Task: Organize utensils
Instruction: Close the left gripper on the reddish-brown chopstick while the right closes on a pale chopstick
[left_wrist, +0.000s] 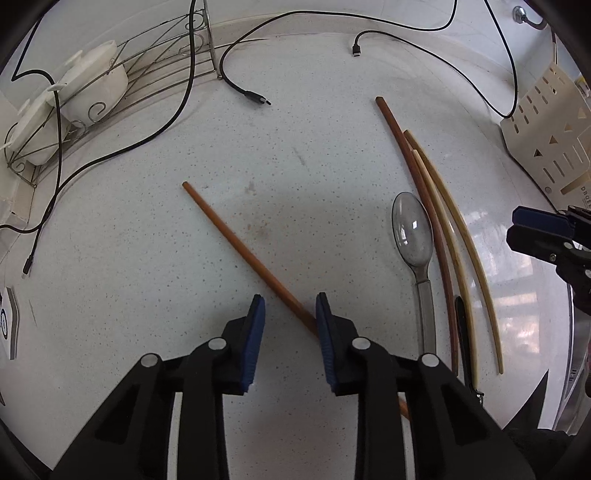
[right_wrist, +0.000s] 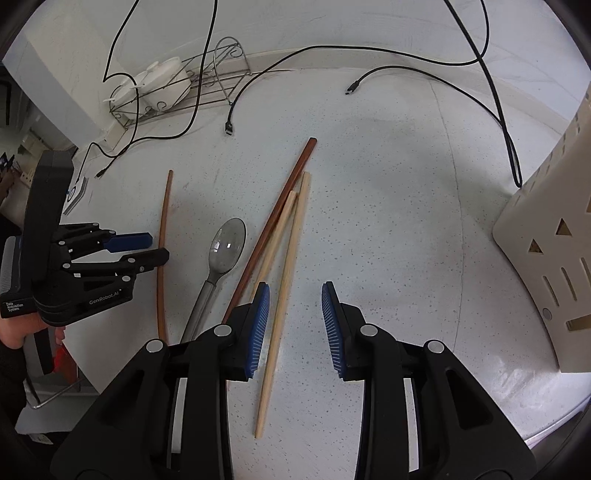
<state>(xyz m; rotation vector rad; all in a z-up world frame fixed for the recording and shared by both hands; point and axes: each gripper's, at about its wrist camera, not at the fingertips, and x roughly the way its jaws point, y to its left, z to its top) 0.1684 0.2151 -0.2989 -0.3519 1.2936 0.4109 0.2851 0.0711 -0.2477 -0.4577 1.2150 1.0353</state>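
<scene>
A reddish-brown chopstick (left_wrist: 236, 240) lies slantwise on the speckled white counter (left_wrist: 147, 258). It crosses the gap at the tips of my left gripper (left_wrist: 290, 299) and runs under the right-hand finger; the blue pads stand apart and do not press it. To the right lie a clear grey spoon (left_wrist: 412, 229), a dark brown chopstick (left_wrist: 413, 166) and two pale chopsticks (left_wrist: 461, 236). My right gripper (right_wrist: 295, 285) hovers open over the pale chopsticks (right_wrist: 291, 258), one of them running between its jaws close to the left pad. The left gripper (right_wrist: 159, 246) shows at the left.
A cream perforated utensil holder (right_wrist: 546, 258) stands at the right. A wire rack with white bowls (left_wrist: 92, 92) sits at the back left. Several black cables (left_wrist: 247, 92) trail over the back of the counter. A small black object (left_wrist: 461, 332) lies by the chopsticks.
</scene>
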